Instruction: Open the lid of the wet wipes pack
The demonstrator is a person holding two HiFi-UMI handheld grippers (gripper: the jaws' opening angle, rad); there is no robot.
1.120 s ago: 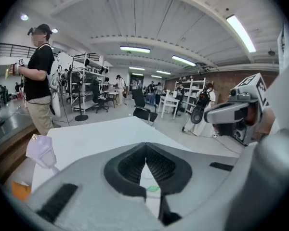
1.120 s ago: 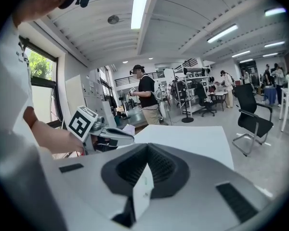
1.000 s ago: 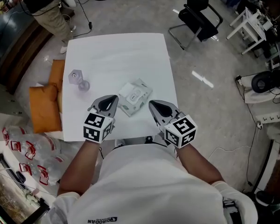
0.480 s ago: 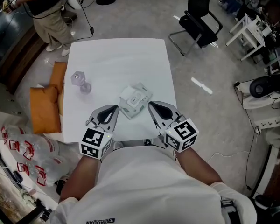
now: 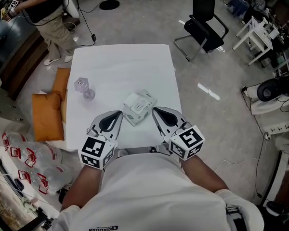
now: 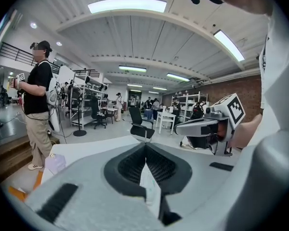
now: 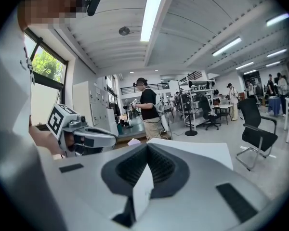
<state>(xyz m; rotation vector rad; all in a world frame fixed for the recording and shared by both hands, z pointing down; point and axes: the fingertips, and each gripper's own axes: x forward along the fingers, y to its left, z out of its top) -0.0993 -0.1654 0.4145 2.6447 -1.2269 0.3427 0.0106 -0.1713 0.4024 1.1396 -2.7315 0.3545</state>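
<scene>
White surface [image 5: 120,61] fills the middle of the workshop floor. At its near edge, the left gripper [image 5: 116,113] and right gripper [image 5: 156,110] hang side by side, tips pointing away from the person. Each has its jaws pressed together with nothing held. The wet wipes pack [image 5: 138,107] lies flat just beyond the tips, between the two grippers, and neither touches it. A small clear glass [image 5: 84,86] sits farther off, left of the left gripper. Orange cushions [image 5: 48,114] lie on the floor to that side. Beyond the surface are a black chair [image 5: 204,18] and a standing person [image 5: 43,8].
</scene>
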